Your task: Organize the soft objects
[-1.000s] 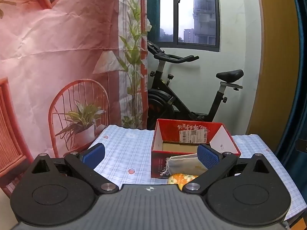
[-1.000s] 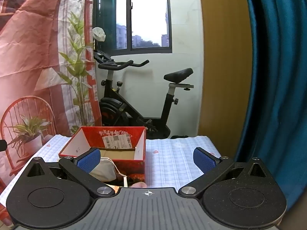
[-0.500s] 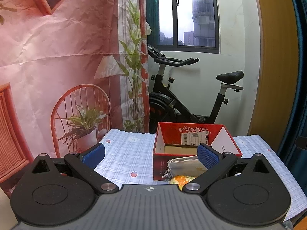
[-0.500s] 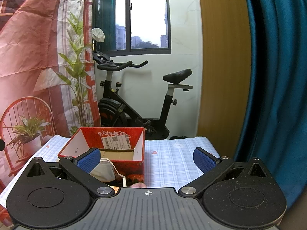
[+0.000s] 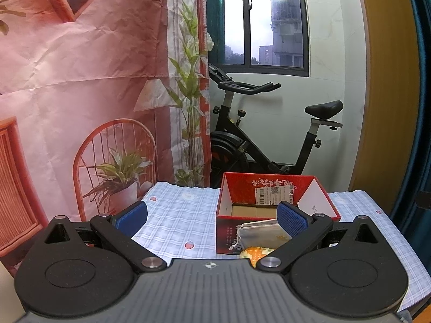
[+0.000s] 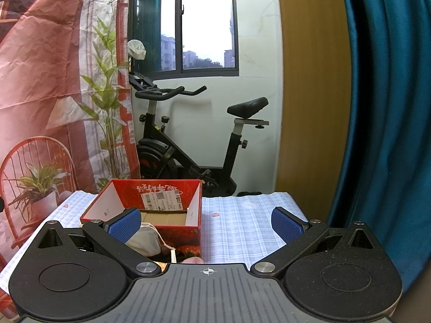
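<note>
Checked cloth covers our desk (image 5: 172,215), where both the left gripper (image 5: 212,215) and right gripper (image 6: 207,222) gape empty; we should drop squarely over the drawstring pouch (image 5: 260,232), lower centre, beside the red box (image 5: 229,196).

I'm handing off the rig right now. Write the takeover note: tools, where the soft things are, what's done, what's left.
Left tool: open, holding nothing, raised above the near table edge.
Right tool: open, holding nothing, likewise raised.
Red box: open on the checked tablecloth; only its cardboard floor shows inside.
Soft things: a white drawstring pouch and an orange patterned item lie in front of the box, outside it.
Done: nothing is boxed yet.
Left: probably pick up each soft item and place it in the box.
</note>
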{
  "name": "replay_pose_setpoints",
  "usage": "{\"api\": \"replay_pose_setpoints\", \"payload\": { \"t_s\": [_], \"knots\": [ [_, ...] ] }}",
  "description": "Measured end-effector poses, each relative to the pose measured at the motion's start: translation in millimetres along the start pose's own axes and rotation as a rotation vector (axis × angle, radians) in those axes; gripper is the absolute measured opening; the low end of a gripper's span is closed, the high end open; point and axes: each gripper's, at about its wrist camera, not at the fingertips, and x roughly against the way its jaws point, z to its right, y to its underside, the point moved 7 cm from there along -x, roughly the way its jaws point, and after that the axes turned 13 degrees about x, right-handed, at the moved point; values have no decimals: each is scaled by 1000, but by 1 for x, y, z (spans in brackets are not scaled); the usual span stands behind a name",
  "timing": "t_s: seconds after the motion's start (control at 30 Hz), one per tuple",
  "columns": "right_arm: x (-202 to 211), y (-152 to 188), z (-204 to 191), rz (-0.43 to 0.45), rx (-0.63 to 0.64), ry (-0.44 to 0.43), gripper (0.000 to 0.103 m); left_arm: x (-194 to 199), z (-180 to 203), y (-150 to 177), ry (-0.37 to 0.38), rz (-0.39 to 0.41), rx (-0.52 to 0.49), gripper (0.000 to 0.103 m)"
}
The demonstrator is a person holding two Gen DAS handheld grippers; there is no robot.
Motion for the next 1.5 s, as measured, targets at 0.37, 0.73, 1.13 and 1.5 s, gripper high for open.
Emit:
{"api": "replay_pose_setpoints", "payload": {
  "t_s": [0.37,0.73,1.13,1.5],
  "knots": [
    [-2,0,1,1,-2,2,103,1,1,1,-1,1,1,103],
    [-2,0,0,1,-1,1,103,1,2,3,0,-1,2,103],
    [-2,0,0,0,-1,1,103,1,3,3,-1,-2,2,103],
    [-2,1,0,-2,-2,1,103,-1,3,6,0,-9,5,103]
  ]
}}
